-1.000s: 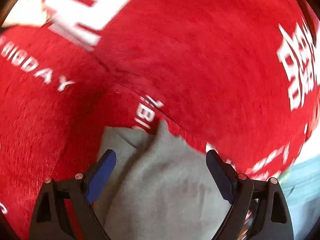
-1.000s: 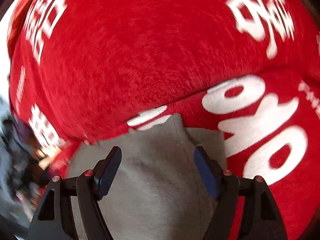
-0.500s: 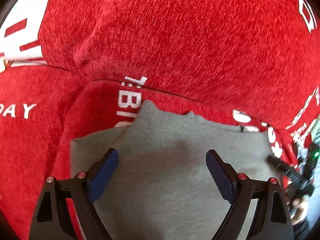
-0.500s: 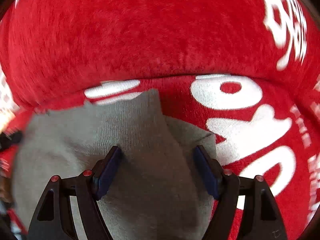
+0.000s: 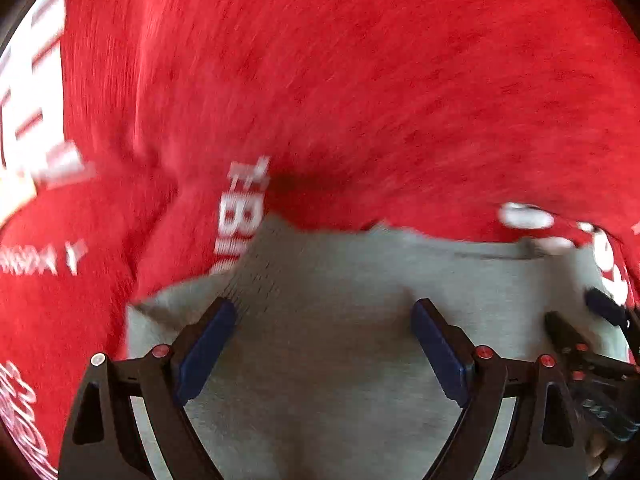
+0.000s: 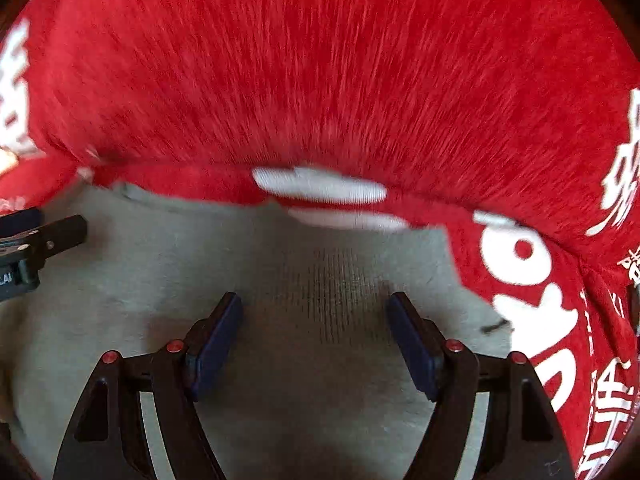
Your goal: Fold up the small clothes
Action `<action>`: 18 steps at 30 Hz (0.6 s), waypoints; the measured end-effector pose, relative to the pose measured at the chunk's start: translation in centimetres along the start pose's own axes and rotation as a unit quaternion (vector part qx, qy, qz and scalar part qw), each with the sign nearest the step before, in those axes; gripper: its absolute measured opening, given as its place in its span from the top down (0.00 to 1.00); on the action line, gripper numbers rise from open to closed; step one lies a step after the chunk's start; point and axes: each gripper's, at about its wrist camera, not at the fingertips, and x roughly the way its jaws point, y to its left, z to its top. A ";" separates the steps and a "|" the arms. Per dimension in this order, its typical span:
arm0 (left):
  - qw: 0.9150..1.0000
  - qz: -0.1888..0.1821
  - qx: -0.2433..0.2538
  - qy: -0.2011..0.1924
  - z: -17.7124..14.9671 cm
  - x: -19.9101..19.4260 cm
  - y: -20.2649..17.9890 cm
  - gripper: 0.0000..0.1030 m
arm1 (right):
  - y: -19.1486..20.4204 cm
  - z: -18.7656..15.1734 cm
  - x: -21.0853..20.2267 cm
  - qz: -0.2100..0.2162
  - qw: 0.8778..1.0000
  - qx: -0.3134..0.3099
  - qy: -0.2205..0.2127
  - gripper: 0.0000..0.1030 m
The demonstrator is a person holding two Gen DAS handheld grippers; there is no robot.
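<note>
Since a second ago both views have closed in: grey garment (image 5: 340, 320) now fills far more of each frame, lying on the red printed blanket (image 5: 360, 80). Judged: the approach to a fold edge is nearly done.
Left gripper (image 5: 324, 344) over garment's left part, fingers wide open, gripping nothing.
Right gripper (image 6: 316, 340) over its ribbed right part, fingers likewise open, empty; contact unclear in blur
</note>
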 end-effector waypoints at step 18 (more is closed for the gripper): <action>0.999 -0.002 0.006 -0.053 -7.2 -7.5 -2.6 0.12 | -3.0 -7.7 -7.4 0.020 0.999 0.001 -0.039 0.20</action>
